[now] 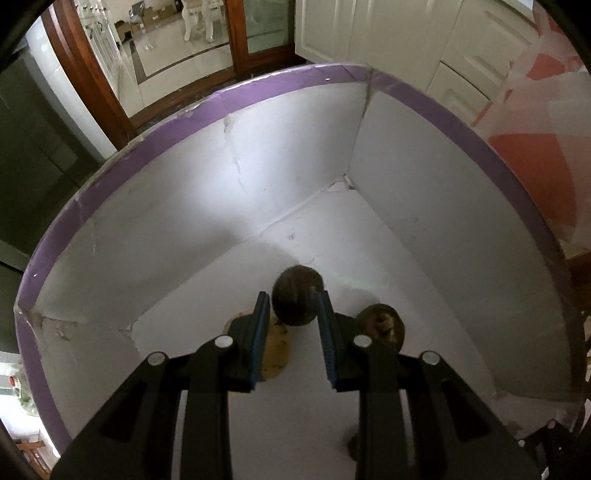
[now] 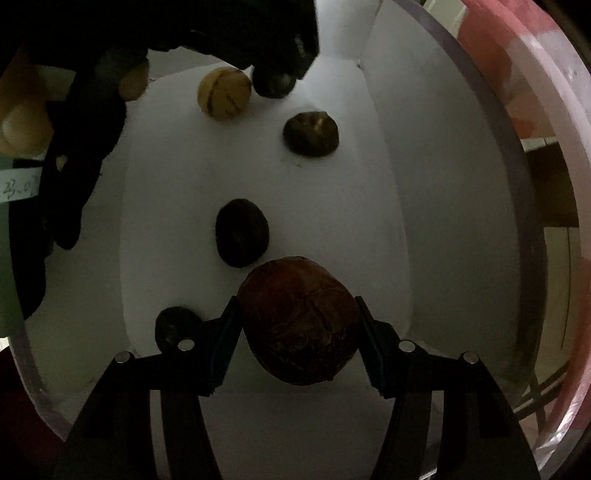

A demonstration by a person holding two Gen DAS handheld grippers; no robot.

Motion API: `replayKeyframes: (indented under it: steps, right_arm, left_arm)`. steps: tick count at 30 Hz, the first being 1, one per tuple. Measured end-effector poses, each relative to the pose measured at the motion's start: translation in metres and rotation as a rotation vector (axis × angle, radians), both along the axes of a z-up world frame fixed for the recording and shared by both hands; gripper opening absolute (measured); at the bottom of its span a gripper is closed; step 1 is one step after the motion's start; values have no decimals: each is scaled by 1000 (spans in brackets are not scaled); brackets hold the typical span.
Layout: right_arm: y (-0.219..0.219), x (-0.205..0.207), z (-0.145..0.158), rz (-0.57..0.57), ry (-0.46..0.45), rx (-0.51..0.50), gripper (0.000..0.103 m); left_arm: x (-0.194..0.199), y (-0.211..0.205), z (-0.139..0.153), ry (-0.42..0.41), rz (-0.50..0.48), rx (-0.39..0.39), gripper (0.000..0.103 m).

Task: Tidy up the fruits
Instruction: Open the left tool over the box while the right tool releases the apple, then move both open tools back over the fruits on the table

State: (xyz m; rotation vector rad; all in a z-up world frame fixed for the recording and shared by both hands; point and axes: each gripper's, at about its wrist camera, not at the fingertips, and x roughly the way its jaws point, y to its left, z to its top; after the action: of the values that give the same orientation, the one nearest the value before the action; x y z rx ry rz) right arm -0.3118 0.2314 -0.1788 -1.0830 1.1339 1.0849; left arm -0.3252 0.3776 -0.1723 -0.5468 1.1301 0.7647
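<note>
Both grippers reach down into a white box with a purple rim. My left gripper is shut on a small dark round fruit just above the box floor. Under its left finger lies a yellow fruit, and a brown fruit sits to the right. In the right wrist view my right gripper is shut on a large reddish-brown fruit. Three dark fruits and the yellow fruit lie on the floor below. The left gripper shows at the top.
The box walls close in on all sides. A person's hand shows at the left edge of the right wrist view. Outside the box are a pink and red patterned cloth, white cabinet doors and a wood-framed glass door.
</note>
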Motion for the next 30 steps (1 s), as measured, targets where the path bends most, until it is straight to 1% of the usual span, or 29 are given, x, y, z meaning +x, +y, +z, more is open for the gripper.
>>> replayKeyframes:
  steps: [2,3,4,5,6,7,8,9,11,13,15,17,19,21,22,23,24,26,27,28,29,30]
  right_arm:
    - [-1,0,0,-3,1,-6,59]
    - [-2,0,0,-2,2,-9,59]
    - [-2,0,1,-1,2,-6,59]
    - [-3,0,4,2,-2,7,59]
    - [-3,-1,8,4,-7,22,59]
    - [-4,-1,11,5,-11,34,64]
    - [-5,-1,15,6,-17,49,68]
    - [-7,-1,20,7,-29,66,75]
    - [-11,-3,29,18,-41,96,76]
    - [-16,-3,42,40,-61,141,76]
    - [-21,-14,65,81,-67,229,76]
    - [-24,-28,93,122,-64,317,76]
    - [-34,-31,123,141,-40,418,76]
    - [-55,-24,166,120,9,567,80]
    - [-65,-18,184,100,24,630,83]
    - [-72,-13,197,82,29,676,84]
    - [-86,-5,214,54,25,734,85]
    - [-112,12,241,-6,-12,827,87]
    - [-131,25,255,-51,-47,877,88]
    - [-153,37,269,-90,-79,909,88]
    - [-164,43,277,-127,-111,933,88]
    - [-180,64,286,-167,-146,956,88]
  left_arm:
    - [0,-2,2,-4,-2,6,32]
    - [0,-1,1,-8,1,4,39]
    - [0,0,1,-16,7,1,50]
    - [0,1,3,-26,13,1,56]
    - [-1,1,6,-39,22,6,67]
    - [-1,2,10,-50,30,14,73]
    - [-2,3,12,-57,35,19,75]
    - [-2,3,15,-66,40,22,78]
    - [-2,4,23,-87,52,23,81]
    - [-3,6,34,-104,74,36,85]
    - [-5,8,46,-113,92,60,89]
    - [-8,9,69,-119,126,129,90]
    - [-13,10,92,-131,155,200,92]
    - [-17,5,126,-173,192,313,94]
    - [-18,2,138,-191,200,351,97]
    - [-17,-5,157,-223,202,405,98]
    - [-14,-15,176,-262,189,451,101]
    - [-6,-35,204,-326,137,504,101]
    - [2,-49,216,-355,94,521,101]
    - [14,-67,230,-390,20,529,101]
    - [25,-79,238,-410,-30,526,101]
    - [39,-97,248,-438,-104,519,101]
